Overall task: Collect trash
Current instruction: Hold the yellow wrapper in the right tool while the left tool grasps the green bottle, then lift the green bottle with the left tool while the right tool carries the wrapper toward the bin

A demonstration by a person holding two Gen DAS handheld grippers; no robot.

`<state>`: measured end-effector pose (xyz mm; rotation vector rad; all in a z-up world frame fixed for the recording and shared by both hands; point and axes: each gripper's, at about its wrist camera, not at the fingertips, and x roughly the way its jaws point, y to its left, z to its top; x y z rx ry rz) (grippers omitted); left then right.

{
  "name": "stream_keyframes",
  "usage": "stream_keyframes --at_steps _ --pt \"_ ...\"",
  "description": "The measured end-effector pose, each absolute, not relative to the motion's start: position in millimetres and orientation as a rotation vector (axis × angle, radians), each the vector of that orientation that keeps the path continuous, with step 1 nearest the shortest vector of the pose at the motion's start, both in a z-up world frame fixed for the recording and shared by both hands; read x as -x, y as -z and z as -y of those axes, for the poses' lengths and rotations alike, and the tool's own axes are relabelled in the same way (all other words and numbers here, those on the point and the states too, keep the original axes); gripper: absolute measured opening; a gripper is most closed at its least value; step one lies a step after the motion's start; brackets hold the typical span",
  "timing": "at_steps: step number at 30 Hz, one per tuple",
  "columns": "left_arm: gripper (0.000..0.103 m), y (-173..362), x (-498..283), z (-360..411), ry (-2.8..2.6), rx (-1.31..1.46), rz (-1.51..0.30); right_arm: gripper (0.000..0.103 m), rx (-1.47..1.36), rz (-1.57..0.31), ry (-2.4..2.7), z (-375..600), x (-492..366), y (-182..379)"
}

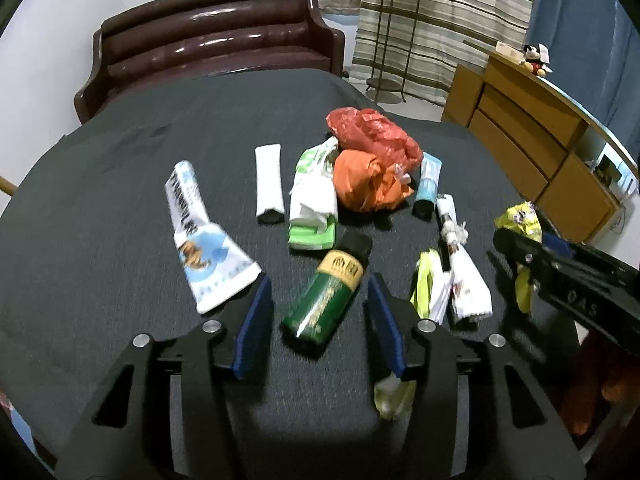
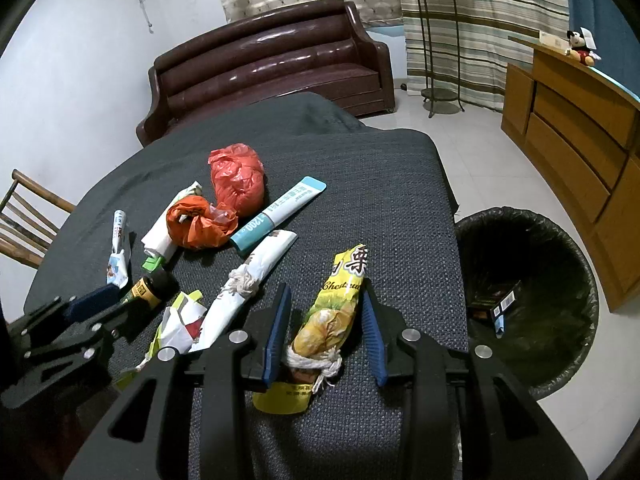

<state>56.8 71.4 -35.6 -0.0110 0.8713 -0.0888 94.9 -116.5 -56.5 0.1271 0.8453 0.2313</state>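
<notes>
A green bottle [image 1: 326, 292] with a black cap and gold label lies on the dark cloth table [image 1: 120, 200]. My left gripper [image 1: 318, 280] stands open around the bottle, with a gap at each blue pad. In the right wrist view the left gripper [image 2: 108, 304] is low at the left by the bottle [image 2: 150, 290]. My right gripper [image 2: 325, 289] is shut on a yellow chestnut packet [image 2: 340, 304] tied with string. It also shows as the right gripper [image 1: 516, 248] at the right edge of the left wrist view, with the yellow packet [image 1: 520, 218] in it.
More trash lies mid-table: a red bag [image 1: 376, 136], an orange bag [image 1: 360, 180], two white tubes [image 1: 200, 232], a teal tube [image 2: 276, 212], a string-tied white packet [image 2: 248, 280]. A black-lined bin [image 2: 520, 214] stands right of the table. Beyond stand a sofa [image 2: 280, 64] and wooden cabinet [image 2: 572, 128].
</notes>
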Motion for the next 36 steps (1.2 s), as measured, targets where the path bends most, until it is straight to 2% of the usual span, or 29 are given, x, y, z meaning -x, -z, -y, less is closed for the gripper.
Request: stream_keyframes --at_steps 4,5,10,17,27,30,36 --pt "0.047 41.6 -65.7 -67.9 0.095 -0.013 -0.9 0.036 -0.127 -0.845 -0.231 116.6 -94.9 56.5" --pt "0.04 43.3 -66.5 -67.3 0.099 -0.015 -0.908 0.036 -0.127 -0.845 -0.232 115.5 -94.8 56.8" --pt "0.023 44.2 -64.2 -65.0 0.112 -0.029 -0.902 0.038 -0.127 -0.846 -0.235 116.2 -94.7 56.4" --pt "0.023 41.7 -61.1 -69.0 0.114 0.012 -0.891 0.043 -0.125 -0.849 -0.234 114.8 -92.5 56.0" --pt "0.023 36.7 -52.0 -73.8 0.117 0.04 -0.87 0.042 -0.143 -0.864 -0.213 122.3 -87.8 57.9" --pt "0.023 35.0 -49.8 -75.4 0.115 0.046 -0.865 0.033 -0.136 -0.859 -0.217 121.8 -84.7 57.1" --pt "0.023 26.2 -42.4 -79.8 0.115 0.058 -0.835 0.026 -0.119 -0.85 -0.23 119.9 -80.0 53.2"
